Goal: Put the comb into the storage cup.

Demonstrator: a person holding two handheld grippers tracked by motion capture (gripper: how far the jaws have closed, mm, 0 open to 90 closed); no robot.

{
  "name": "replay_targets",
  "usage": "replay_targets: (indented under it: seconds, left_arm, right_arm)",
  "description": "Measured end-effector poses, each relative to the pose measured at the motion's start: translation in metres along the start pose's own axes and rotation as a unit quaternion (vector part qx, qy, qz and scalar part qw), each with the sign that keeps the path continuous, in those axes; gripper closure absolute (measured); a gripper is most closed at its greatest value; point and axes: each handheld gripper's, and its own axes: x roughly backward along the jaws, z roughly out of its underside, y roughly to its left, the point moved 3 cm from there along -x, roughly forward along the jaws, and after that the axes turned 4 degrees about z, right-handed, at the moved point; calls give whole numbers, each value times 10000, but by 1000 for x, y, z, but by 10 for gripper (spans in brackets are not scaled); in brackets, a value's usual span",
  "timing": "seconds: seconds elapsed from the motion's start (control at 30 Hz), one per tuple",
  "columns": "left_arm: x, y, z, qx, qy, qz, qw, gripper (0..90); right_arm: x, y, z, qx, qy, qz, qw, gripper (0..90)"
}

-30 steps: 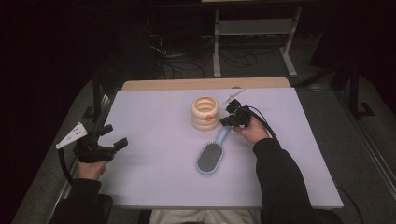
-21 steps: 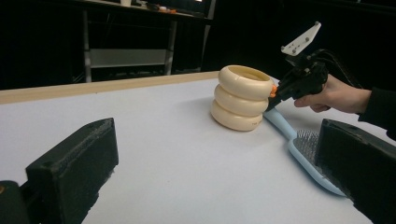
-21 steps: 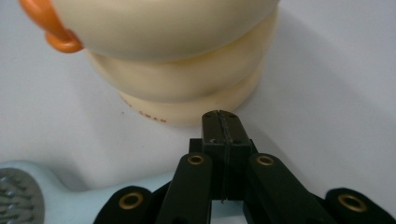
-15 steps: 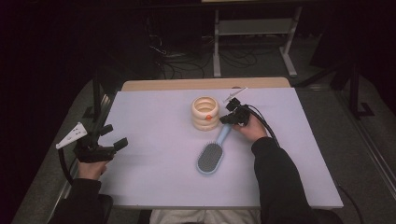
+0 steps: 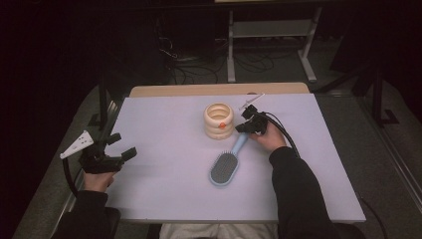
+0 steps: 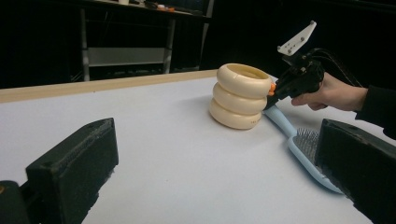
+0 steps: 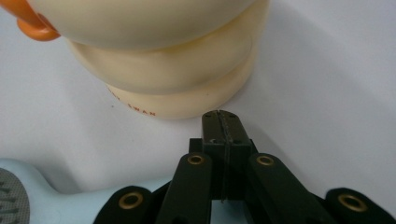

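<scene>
Dark surroundings frame a white counter [image 5: 164, 129] with a wooden strip along its far edge and a metal rack [image 5: 271, 35] on the floor behind; a cream holder of three stacked rings [image 5: 219, 121], with a small orange loop [image 7: 30, 23] on its side, stands upright just past the counter's centre; a light-blue hairbrush [image 5: 226, 164] lies flat at 6 o'clock of the holder, bristles up, head toward the person, handle running up toward 1 o'clock; the right gripper [image 5: 244, 127] sits at 3 o'clock of the holder, just beside its base, over the handle end of the hairbrush; its fingers [image 7: 223, 135] are clenched flat against each other with nothing between them, tips near the holder's bottom ring, contact not discernible; the left gripper [image 5: 122, 147] hangs at the counter's 9 o'clock edge, well apart from both things; its fingers [image 6: 74, 168] are released, spread wide and empty.
</scene>
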Motion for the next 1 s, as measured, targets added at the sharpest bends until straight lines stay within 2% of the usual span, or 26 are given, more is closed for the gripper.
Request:
replay_targets:
  seconds: [0.6,1.0]
  left_arm:
    - [-1,-1,1,14,40,39,10000,0]
    - [-1,-1,1,14,47,36,10000,0]
  right_arm:
    - [7,-2,5,-31,-38,5,10000,885]
    - [11,1,17,-39,-75,-60,9999,885]
